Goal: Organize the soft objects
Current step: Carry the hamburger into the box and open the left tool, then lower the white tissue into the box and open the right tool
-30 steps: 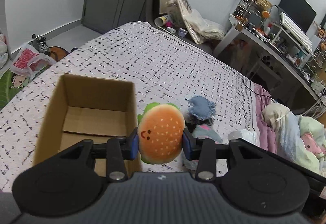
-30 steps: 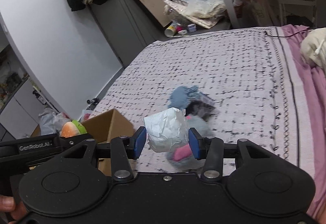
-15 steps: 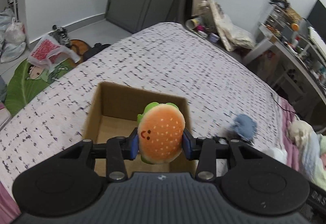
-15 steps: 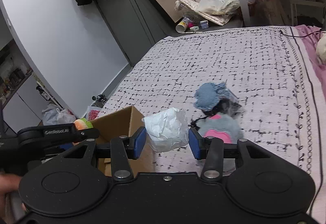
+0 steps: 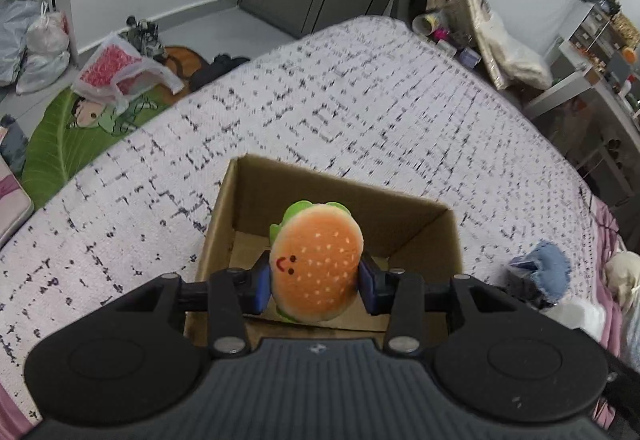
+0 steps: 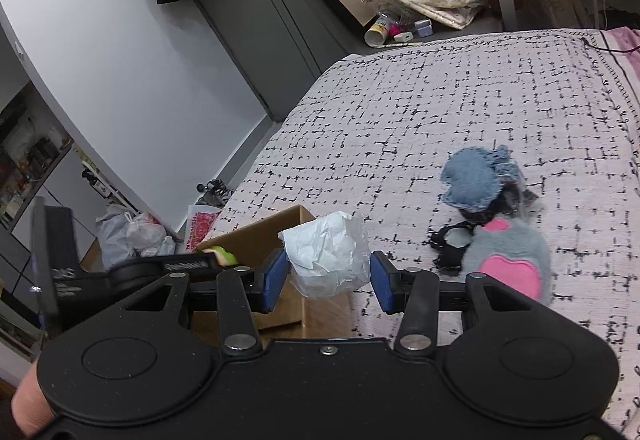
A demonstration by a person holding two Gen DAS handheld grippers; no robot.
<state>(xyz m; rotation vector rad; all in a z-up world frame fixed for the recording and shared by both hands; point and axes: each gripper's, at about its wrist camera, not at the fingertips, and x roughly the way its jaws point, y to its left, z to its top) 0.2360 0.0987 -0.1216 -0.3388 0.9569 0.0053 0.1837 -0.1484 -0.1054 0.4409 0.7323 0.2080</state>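
My left gripper (image 5: 316, 282) is shut on a plush hamburger (image 5: 318, 264), orange bun with a smiley face and green lettuce edge, hanging over the open cardboard box (image 5: 416, 216) on the bed. In the right wrist view my right gripper (image 6: 330, 278) is shut on a crumpled white soft wad (image 6: 328, 260), just right of the same box (image 6: 256, 236). The left gripper's body (image 6: 160, 268) shows over the box there, with a bit of the hamburger (image 6: 222, 254) visible. A blue denim plush (image 6: 474, 180) and a grey plush with a pink patch (image 6: 508, 260) lie on the bedspread to the right.
The bed has a white bedspread with black dashes (image 5: 340, 92). Plastic bags (image 5: 116, 74) and a green mat (image 5: 60, 136) lie on the floor beyond the bed's left edge. A desk (image 5: 592, 88) stands at the right. The denim plush (image 5: 548, 272) sits right of the box.
The left gripper with the hamburger has moved from beside the box to over its opening and dipped. The right gripper with the white wad has shifted left towards the box, away from the plush pile.
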